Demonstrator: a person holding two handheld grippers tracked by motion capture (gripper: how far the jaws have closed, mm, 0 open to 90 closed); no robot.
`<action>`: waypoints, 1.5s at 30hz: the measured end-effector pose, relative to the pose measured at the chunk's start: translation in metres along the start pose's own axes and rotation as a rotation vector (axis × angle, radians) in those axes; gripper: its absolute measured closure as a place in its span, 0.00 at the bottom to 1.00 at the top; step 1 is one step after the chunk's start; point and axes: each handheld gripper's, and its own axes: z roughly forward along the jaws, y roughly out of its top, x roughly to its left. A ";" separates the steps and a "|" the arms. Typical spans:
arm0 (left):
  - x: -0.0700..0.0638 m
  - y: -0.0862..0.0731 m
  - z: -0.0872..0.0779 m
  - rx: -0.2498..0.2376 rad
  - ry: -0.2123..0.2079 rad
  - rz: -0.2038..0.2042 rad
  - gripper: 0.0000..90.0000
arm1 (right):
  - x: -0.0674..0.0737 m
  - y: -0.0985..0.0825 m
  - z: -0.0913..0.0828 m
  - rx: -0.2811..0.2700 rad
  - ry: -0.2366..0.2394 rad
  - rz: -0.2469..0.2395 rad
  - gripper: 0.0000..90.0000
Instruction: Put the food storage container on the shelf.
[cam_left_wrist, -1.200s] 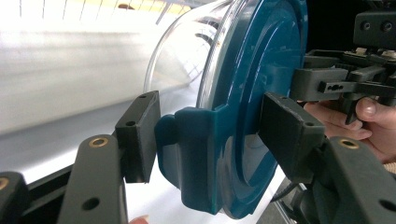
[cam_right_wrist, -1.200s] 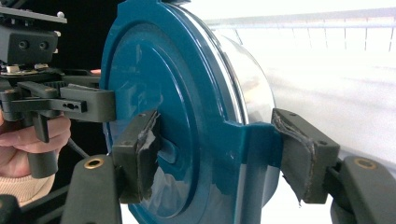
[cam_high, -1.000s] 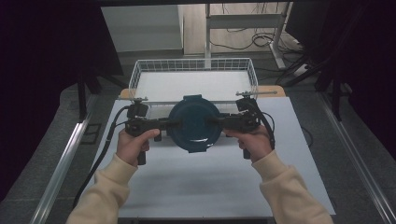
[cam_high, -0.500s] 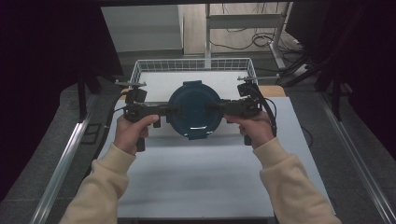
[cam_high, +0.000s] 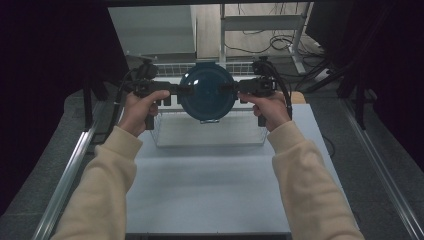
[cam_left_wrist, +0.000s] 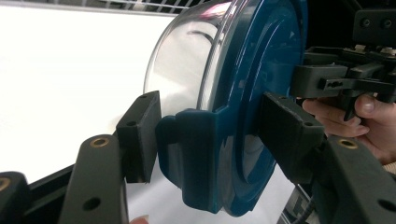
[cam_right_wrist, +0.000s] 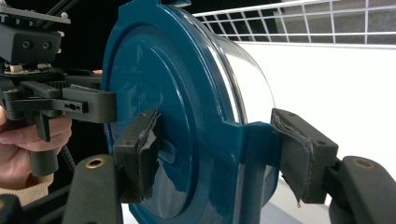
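Observation:
A round container (cam_high: 206, 91) with a dark blue lid and a clear bowl hangs in the air above the wire basket (cam_high: 165, 135), lid facing me. My left gripper (cam_high: 187, 90) is shut on its left side latch and my right gripper (cam_high: 226, 87) on its right one. In the left gripper view the pads (cam_left_wrist: 140, 135) pinch the blue latch of the container (cam_left_wrist: 243, 93), bowl to the left, lid to the right. In the right gripper view the worn pads (cam_right_wrist: 303, 158) clamp the opposite latch of the container (cam_right_wrist: 177, 107).
The white wire basket stands at the far side of the pale blue table (cam_high: 215, 190). Metal rails (cam_high: 65, 175) run along both sides of the table. A shelf frame and cables (cam_high: 260, 35) lie beyond the basket. Dark curtains flank the scene.
Both grippers have carried the container up and away from me, from just above the table's middle to a spot over the basket. Both still hold it.

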 end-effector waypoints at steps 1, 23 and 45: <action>0.004 0.003 0.003 0.008 -0.004 -0.009 0.45 | -0.004 0.002 0.004 0.000 0.001 0.010 0.39; 0.064 0.030 0.050 -0.020 -0.096 -0.249 0.43 | -0.065 0.023 0.038 -0.021 -0.010 0.327 0.39; 0.015 -0.038 -0.017 -0.135 0.053 0.027 0.21 | -0.033 -0.010 -0.027 -0.135 -0.083 0.092 0.18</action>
